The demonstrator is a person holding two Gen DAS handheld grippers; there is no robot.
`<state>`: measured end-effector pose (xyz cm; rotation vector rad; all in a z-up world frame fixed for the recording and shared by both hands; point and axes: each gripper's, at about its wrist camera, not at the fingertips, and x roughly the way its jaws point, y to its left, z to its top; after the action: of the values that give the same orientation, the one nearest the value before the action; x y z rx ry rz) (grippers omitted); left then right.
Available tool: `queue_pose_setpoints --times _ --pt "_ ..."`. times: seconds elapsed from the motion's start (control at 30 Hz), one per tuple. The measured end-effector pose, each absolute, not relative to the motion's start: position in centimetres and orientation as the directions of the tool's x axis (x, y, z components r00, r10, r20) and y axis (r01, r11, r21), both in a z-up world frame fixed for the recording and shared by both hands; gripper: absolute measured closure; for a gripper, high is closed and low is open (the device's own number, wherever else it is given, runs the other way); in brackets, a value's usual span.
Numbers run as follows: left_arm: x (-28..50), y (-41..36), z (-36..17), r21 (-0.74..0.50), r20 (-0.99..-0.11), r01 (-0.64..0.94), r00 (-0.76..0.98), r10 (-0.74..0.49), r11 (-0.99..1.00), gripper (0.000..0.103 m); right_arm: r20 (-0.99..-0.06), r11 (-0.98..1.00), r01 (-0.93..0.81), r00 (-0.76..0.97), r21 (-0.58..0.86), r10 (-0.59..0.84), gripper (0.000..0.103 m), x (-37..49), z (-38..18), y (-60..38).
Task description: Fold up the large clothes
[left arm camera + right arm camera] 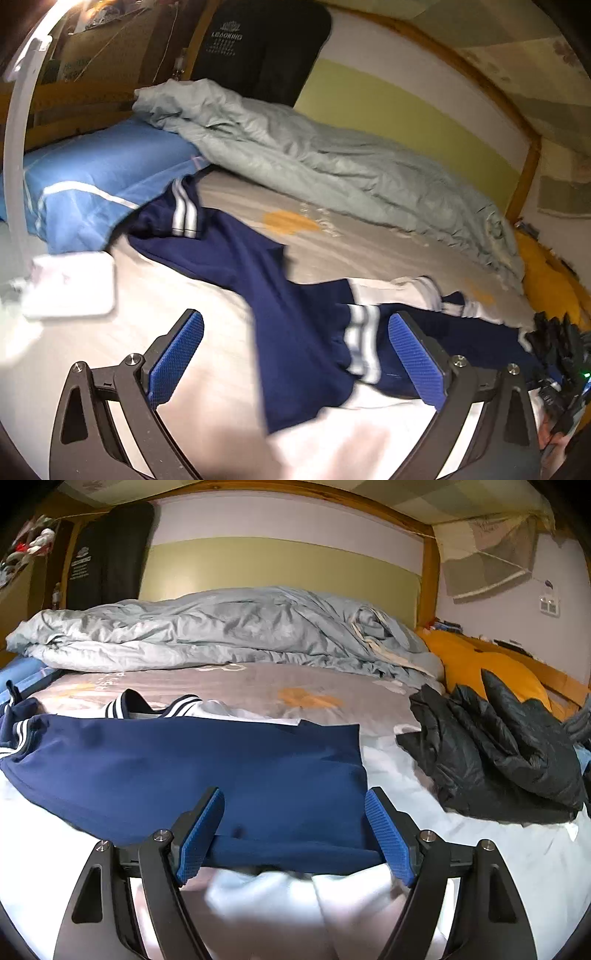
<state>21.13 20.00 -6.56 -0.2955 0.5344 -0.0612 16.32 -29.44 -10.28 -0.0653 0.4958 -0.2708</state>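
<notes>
Clutter first: a rumpled grey duvet (pixel 229 627) sits beyond your navy garment (pixel 207 764), a black puffer jacket (pixel 495 746) just to its right, a blue pillow (pixel 96 177) to its left. The garment lies spread on the bed (pixel 258 690). Your right hand-held gripper (pixel 294 834) gapes wide around its near hem, gripping nothing; your left hand-held gripper (pixel 295 360) hangs wide open over it. Left view's motion-blurred.

Warm indoor light glares at my left view's top-left corner. Motion blur smears the near white sheet (pixel 207 332) in both views. Fisheye bending curves the edges, and the corners go black.
</notes>
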Motion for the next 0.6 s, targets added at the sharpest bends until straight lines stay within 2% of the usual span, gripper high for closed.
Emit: queue_pose_setpoints --times 0.07,0.17,0.33,0.43,0.5,0.53,0.6 --pt "22.7 22.1 -7.0 -0.282 -0.542 -0.056 0.833 -0.111 0.958 0.003 -0.459 0.962 0.242 0.845 -0.127 -0.273 0.023 16.3 -10.3 -29.4" --pt "26.0 25.7 -8.6 -0.385 -0.611 -0.106 0.774 -0.167 0.917 0.004 -0.461 0.964 0.235 0.847 -0.123 -0.266 0.023 16.2 -10.3 -29.4" --pt "30.1 27.0 -11.3 -0.436 -0.642 -0.131 0.739 -0.205 0.890 0.011 -0.467 0.970 0.228 0.850 -0.087 -0.242 0.023 16.1 -10.3 -30.2" --pt "32.2 28.7 -13.1 -0.495 -0.643 -0.223 0.744 -0.181 0.840 0.013 -0.470 0.971 0.229 0.850 -0.074 -0.237 0.023 16.1 -10.3 -30.5" --pt "33.5 30.4 -14.6 -0.559 -0.649 -0.278 0.733 -0.204 0.781 0.029 -0.470 0.971 0.227 0.851 -0.072 -0.234 0.023 16.1 -10.3 -30.5" --pt "34.0 30.7 -15.2 -0.564 -0.654 -0.285 0.727 -0.209 0.775 0.030 -0.470 0.971 0.228 0.851 -0.073 -0.235 0.023 16.1 -10.3 -30.4" --pt "34.6 30.1 -15.2 -0.496 -0.659 -0.275 0.737 -0.151 0.823 0.046 -0.471 0.972 0.226 0.851 -0.072 -0.233 0.023 16.2 -10.3 -30.3"
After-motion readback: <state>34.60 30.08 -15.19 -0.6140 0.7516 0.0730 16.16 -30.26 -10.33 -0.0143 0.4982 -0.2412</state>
